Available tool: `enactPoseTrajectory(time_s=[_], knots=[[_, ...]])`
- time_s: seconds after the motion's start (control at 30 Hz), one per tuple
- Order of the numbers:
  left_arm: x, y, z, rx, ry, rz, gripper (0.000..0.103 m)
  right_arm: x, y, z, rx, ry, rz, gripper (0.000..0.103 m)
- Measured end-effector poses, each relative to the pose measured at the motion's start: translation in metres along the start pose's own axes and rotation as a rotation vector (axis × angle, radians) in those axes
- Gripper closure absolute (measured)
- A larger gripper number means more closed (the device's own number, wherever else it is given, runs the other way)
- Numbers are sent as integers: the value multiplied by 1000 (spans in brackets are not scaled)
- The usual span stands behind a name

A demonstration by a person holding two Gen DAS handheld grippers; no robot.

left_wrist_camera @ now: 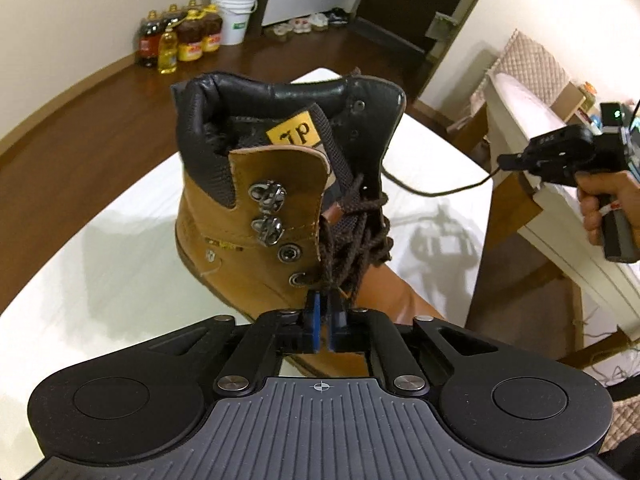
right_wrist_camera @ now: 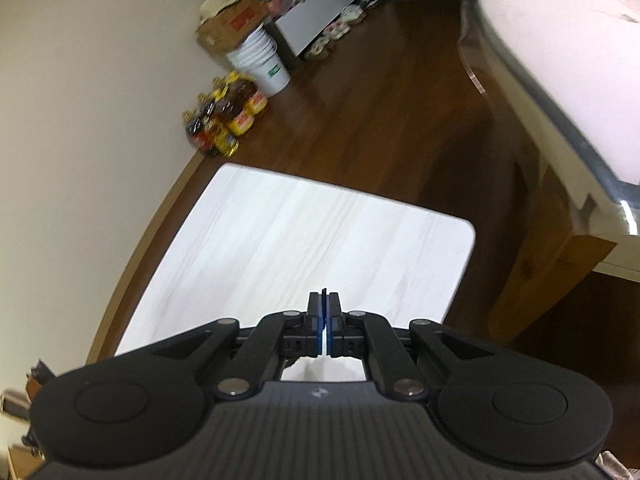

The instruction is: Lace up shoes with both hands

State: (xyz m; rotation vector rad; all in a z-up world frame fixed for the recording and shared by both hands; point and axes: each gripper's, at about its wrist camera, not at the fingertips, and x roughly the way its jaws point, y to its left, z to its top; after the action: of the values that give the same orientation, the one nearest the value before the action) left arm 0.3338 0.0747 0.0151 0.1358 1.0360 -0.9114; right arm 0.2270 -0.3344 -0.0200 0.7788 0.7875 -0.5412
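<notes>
left claw (left_wrist_camera: 325,312) pinched, seemingly on brown lace (left_wrist_camera: 344,248) | right claw (right_wrist_camera: 323,320) pressed together, empty

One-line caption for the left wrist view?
Left tongs shut at the boot's tangled laces; right tongs away.

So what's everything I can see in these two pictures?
boot: one, tan with black collar, on the white table
laces: dark brown, tangled at the boot's front
table: one, white, low
oil bottles: several, amber and yellow, on the floor by the wall
bucket: white, beside the bottles, cardboard box on top
shoes: a few pairs, pale, on the floor by a white cabinet
floor: dark wood
bed: white, right side
left claw: black with blue pads, closed at the laces
right claw: black, closed, over the table
hand: one, holding the right claw's handle
</notes>
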Motion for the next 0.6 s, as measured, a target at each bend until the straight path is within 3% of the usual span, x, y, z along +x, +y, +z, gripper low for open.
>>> enactPoseTrajectory(time_s=[0.07, 0.13, 0.17, 0.27, 0.47, 0.53, 0.6], knots=[[-15, 7, 0, -11, -24, 47, 101, 2, 2, -1, -10, 7, -1, 101], [-28, 17, 0, -5, -29, 164, 101, 3, 4, 0, -35, 12, -8, 101], [-32, 20, -1, -12, -25, 171, 101, 4, 3, 1, -41, 6, -18, 101], [-44, 31, -4, -34, -9, 179, 101, 4, -3, 5, -65, -31, -85, 101], [-68, -6, -3, 107, -38, 116, 100, 14, -9, 6, -79, 12, -63, 99], [-64, -14, -10, 139, 11, 94, 98, 23, -1, 1, -107, 80, -54, 93], [-56, -14, -20, 132, 68, 76, 96, 24, 9, -7, -134, 91, -84, 86]])
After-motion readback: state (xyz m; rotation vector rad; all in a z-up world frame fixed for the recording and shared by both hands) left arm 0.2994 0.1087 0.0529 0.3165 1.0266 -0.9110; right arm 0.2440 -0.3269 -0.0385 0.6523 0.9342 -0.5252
